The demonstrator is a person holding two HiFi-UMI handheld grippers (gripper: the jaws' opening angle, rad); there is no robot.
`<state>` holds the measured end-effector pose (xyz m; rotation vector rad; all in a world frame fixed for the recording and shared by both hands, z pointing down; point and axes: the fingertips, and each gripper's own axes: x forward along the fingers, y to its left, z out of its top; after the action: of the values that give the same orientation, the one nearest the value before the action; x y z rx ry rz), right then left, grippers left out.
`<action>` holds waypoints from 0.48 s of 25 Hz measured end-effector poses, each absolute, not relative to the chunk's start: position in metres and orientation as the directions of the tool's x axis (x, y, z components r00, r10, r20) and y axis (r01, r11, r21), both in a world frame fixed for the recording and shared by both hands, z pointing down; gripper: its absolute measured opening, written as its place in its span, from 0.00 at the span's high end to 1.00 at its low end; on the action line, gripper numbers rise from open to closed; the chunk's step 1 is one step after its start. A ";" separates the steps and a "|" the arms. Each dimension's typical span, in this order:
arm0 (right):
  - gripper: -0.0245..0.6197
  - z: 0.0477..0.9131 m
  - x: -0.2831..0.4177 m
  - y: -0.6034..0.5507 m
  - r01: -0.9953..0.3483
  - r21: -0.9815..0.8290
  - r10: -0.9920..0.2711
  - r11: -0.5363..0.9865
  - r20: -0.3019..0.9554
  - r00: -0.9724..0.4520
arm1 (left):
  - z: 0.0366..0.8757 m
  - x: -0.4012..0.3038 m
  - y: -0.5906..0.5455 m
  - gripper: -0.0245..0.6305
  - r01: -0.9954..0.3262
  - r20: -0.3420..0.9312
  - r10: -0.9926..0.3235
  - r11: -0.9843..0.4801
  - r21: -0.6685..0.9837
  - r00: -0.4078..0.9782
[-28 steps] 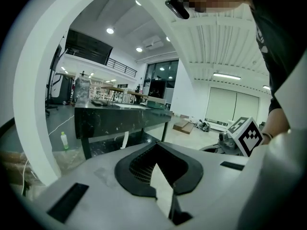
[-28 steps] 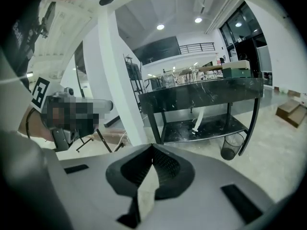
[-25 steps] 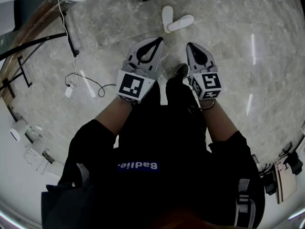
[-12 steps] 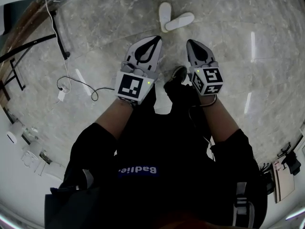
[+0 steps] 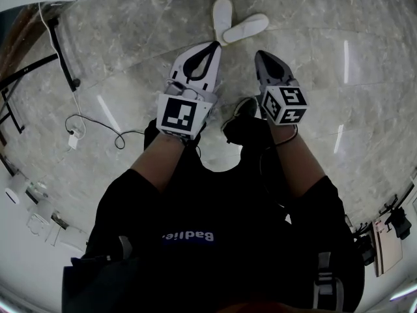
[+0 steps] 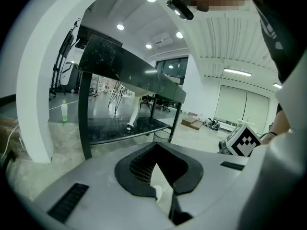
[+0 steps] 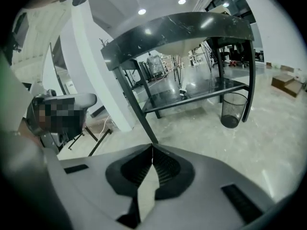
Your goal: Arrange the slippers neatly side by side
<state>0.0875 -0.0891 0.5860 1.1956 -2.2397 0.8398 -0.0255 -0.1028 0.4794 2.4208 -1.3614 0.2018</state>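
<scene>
Two white slippers lie on the marble floor at the top of the head view. One slipper (image 5: 222,13) points away from me and the other (image 5: 245,28) lies angled across its heel end, so they form a V. My left gripper (image 5: 212,47) is shut and holds nothing, its tip just below the slippers. My right gripper (image 5: 261,56) is also shut and holds nothing, a little lower and to the right of them. Both gripper views look level across the room, with the left gripper (image 6: 156,144) and the right gripper (image 7: 152,145) closed tip to tip; no slipper shows there.
A white cable with a plug (image 5: 71,139) trails over the floor at the left, near a black table frame (image 5: 62,51). My dark shoe (image 5: 245,105) shows between the grippers. A black table (image 7: 182,30) and a mesh waste basket (image 7: 233,110) stand ahead.
The slippers now sit closer to both gripper tips than a second ago. The cable has slid down and left in view. Both grippers stayed shut.
</scene>
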 end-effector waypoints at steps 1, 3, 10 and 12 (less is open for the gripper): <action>0.96 0.599 0.088 -0.090 -0.853 -0.295 -0.568 0.431 0.646 -0.511 | 0.494 -0.026 -0.102 0.97 -0.849 0.305 -0.793 -0.477 0.228 0.528; 0.96 0.626 0.089 -0.092 -0.857 -0.292 -0.568 0.425 0.651 -0.503 | 0.523 -0.029 -0.101 0.97 -0.852 0.325 -0.788 -0.475 0.222 0.524; 0.96 0.717 0.092 -0.103 -0.871 -0.273 -0.586 0.409 0.653 -0.480 | 0.644 -0.027 -0.106 0.97 -0.845 0.402 -0.745 -0.501 0.189 0.532; 0.96 0.741 0.097 -0.108 -0.877 -0.260 -0.592 0.405 0.656 -0.467 | 0.681 -0.019 -0.113 0.97 -0.834 0.430 -0.723 -0.526 0.166 0.541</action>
<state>0.0968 -0.1080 0.7409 1.2521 -2.1992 0.8151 -0.0193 -0.1129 0.6807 2.4304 -1.2808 0.4409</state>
